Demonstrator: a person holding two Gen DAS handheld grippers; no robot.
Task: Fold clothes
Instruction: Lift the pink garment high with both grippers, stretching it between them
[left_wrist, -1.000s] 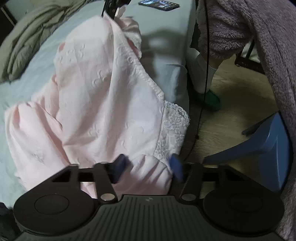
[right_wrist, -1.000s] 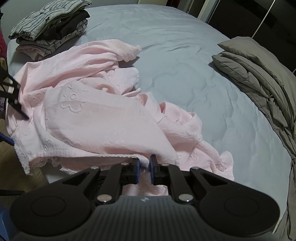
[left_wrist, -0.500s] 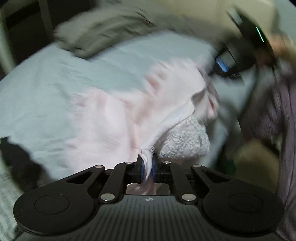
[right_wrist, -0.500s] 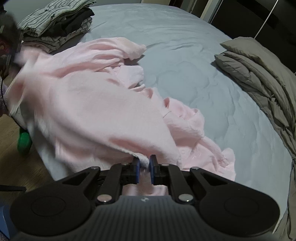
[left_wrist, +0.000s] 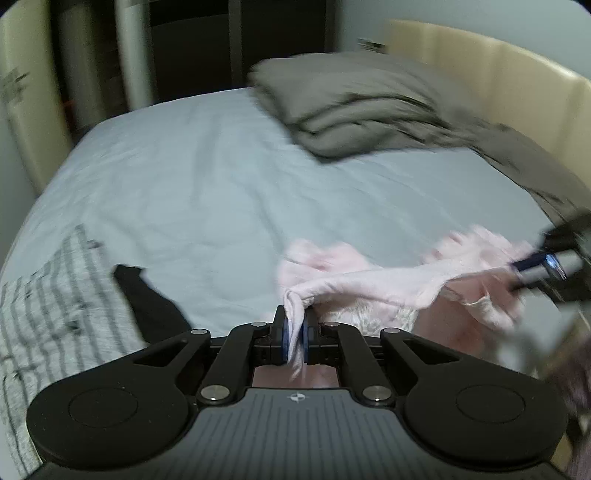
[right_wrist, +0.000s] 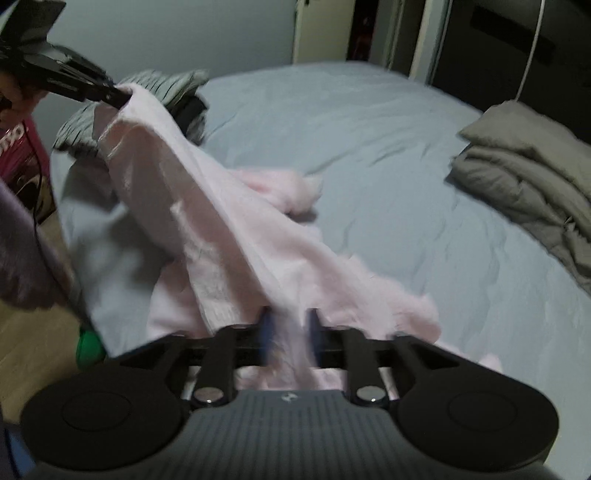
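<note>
A pale pink garment (left_wrist: 369, 284) hangs stretched above the blue bed sheet (left_wrist: 184, 184). My left gripper (left_wrist: 294, 321) is shut on a bunched corner of it. In the right wrist view that left gripper (right_wrist: 118, 96) holds the corner high at the upper left, and the pink garment (right_wrist: 221, 229) slopes down from there to my right gripper (right_wrist: 289, 325). The right jaws are opening; blurred pink cloth runs loosely between the fingers without being pinched. The right gripper (left_wrist: 535, 264) also shows at the right edge of the left wrist view.
A folded grey duvet (left_wrist: 351, 107) lies at the far side of the bed, before a beige headboard (left_wrist: 498, 81). A stack of folded striped and dark clothes (left_wrist: 44, 306) sits at the bed's near left corner. Wood floor (right_wrist: 29, 332) and a green slipper (right_wrist: 88, 347) lie below the bed edge.
My left gripper closed on the garment's lace-edged corner, rolled and lifted it up off the bed. The right jaws, shut on the hem before, have sprung apart.
</note>
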